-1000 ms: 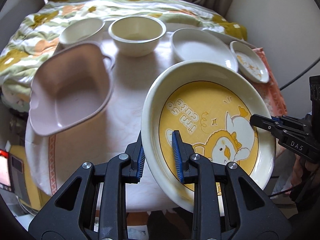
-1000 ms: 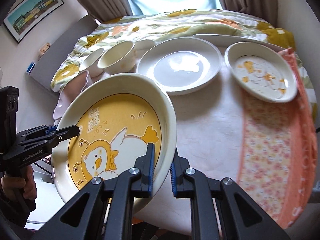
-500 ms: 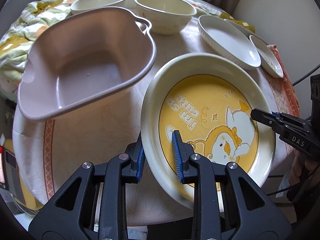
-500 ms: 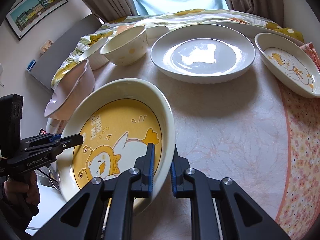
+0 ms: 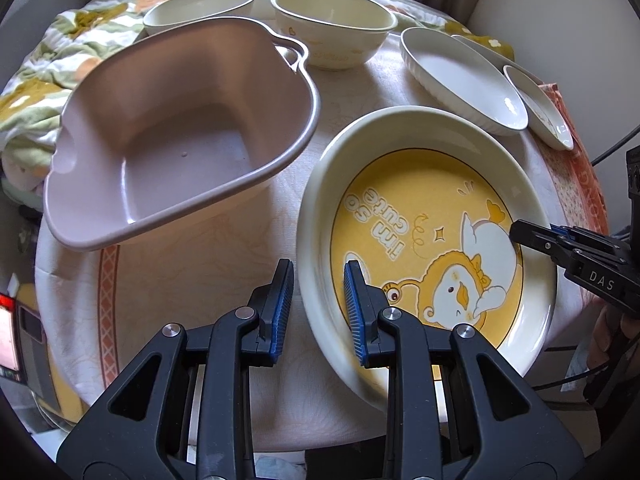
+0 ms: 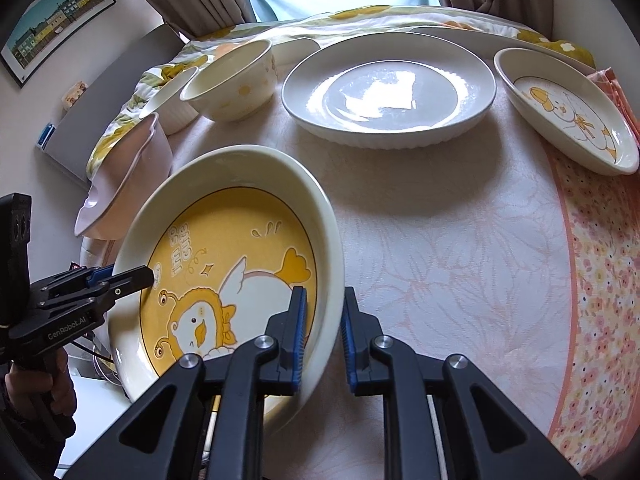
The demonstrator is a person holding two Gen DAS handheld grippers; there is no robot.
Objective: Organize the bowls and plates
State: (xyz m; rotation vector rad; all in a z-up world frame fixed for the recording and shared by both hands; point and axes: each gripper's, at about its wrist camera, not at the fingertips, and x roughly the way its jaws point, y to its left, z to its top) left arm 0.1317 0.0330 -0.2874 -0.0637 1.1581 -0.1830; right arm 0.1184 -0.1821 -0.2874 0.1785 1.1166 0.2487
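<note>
A yellow duck plate (image 5: 428, 240) rests at the table's near edge; it also shows in the right wrist view (image 6: 224, 264). My left gripper (image 5: 318, 304) straddles its left rim, jaws open with a gap around the rim. My right gripper (image 6: 323, 332) straddles the opposite rim, jaws also parted. A pink basin (image 5: 180, 136) stands to the left. Two cream bowls (image 5: 332, 24) (image 5: 200, 6) stand behind it. A white plate (image 6: 388, 92) and a small duck dish (image 6: 568, 116) lie at the back right.
The round table (image 6: 460, 240) has a pale cloth with a pink floral border (image 6: 600, 300). A flowered quilt (image 5: 60, 60) lies behind it. Another flat plate (image 6: 480, 36) lies behind the white plate. The near table edge is just below both grippers.
Both grippers lowered the duck plate onto the table and moved closer to the other dishes. Both sets of jaws have widened off the rim.
</note>
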